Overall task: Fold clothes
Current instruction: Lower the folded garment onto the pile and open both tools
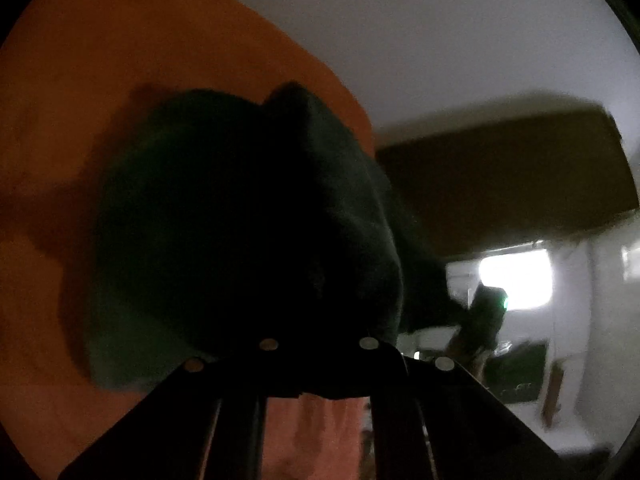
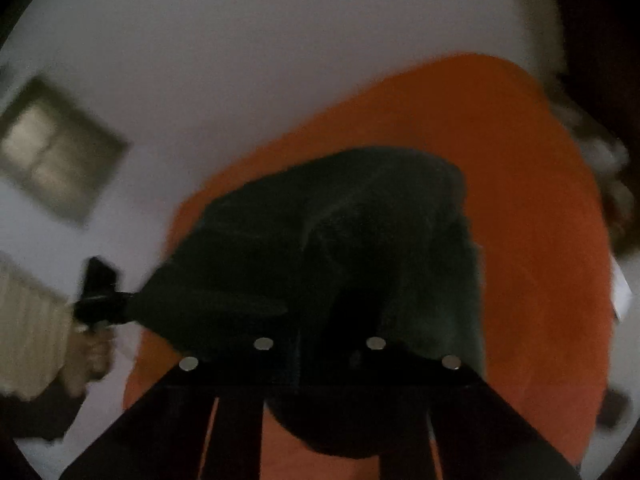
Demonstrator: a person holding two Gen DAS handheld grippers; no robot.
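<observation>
A dark green garment (image 1: 224, 208) hangs bunched above an orange cloth surface (image 1: 100, 80). It drapes over my left gripper (image 1: 318, 360) and hides the fingertips; the jaws are shut on its edge. The garment stretches right to my right gripper (image 1: 486, 308), which pinches its other end. In the right wrist view the same garment (image 2: 360, 232) covers my right gripper (image 2: 318, 360), shut on the cloth. At the left my left gripper (image 2: 102, 300) grips a pulled-out corner above the orange surface (image 2: 540, 240).
A hand in a cream ribbed sleeve (image 2: 32, 320) holds the left gripper. A pale wall carries a framed picture (image 2: 52, 152). A dark brown panel (image 1: 508, 176) sits above a bright window (image 1: 516, 280). Blurred objects lie at the orange surface's right edge (image 2: 600, 152).
</observation>
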